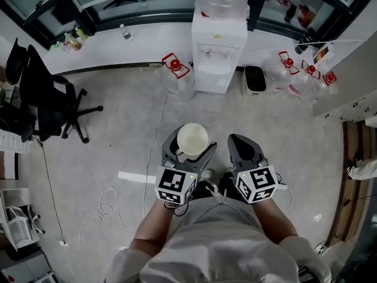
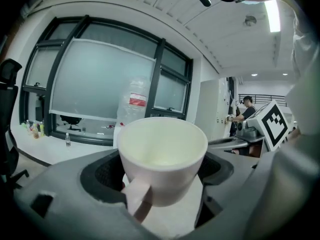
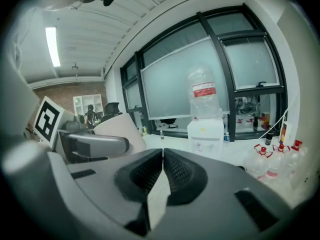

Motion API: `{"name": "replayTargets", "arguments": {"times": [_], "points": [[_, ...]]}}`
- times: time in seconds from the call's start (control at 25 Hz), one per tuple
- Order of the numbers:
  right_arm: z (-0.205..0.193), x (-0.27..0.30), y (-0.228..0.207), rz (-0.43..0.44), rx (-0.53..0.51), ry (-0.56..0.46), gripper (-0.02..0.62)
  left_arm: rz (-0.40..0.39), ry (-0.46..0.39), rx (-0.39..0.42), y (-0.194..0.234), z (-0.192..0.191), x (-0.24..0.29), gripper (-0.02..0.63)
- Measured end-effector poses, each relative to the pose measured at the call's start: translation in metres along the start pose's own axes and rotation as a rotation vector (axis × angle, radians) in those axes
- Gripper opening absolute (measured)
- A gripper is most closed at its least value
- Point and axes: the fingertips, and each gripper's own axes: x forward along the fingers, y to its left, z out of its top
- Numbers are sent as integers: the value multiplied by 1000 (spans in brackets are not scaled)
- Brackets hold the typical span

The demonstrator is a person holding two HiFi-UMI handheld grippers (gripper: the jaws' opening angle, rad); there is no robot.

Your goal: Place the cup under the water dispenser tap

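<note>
Left claw [image 1: 189, 152] clamped on cup [image 1: 192, 139], upright, handle at 6 o'clock. Right claw [image 1: 242, 148] jaws together, empty. Dispenser [image 1: 218, 52] at 12 o'clock from cup, well apart across floor [image 1: 118, 117]; likely left delivers.

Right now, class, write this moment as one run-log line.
left gripper shut on cup, upright | right gripper fingers shut, nothing held | water dispenser ahead, not reached | cup not yet placed
</note>
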Motion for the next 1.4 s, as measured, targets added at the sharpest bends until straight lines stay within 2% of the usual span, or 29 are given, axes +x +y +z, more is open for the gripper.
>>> {"name": "replayTargets", "arguments": {"times": [0.36, 0.84, 1.16, 1.4], "points": [[7, 61, -36, -2, -3, 46, 29, -7, 52, -59, 40, -18, 58, 440], [38, 165, -126, 7, 21, 72, 29, 15, 156, -86, 103, -15, 180, 440], [36, 222, -179, 8, 23, 108, 29, 14, 177, -82, 138, -23, 253, 439], [24, 256, -211, -57, 40, 95, 29, -3, 203, -45, 157, -46, 294, 440]]}}
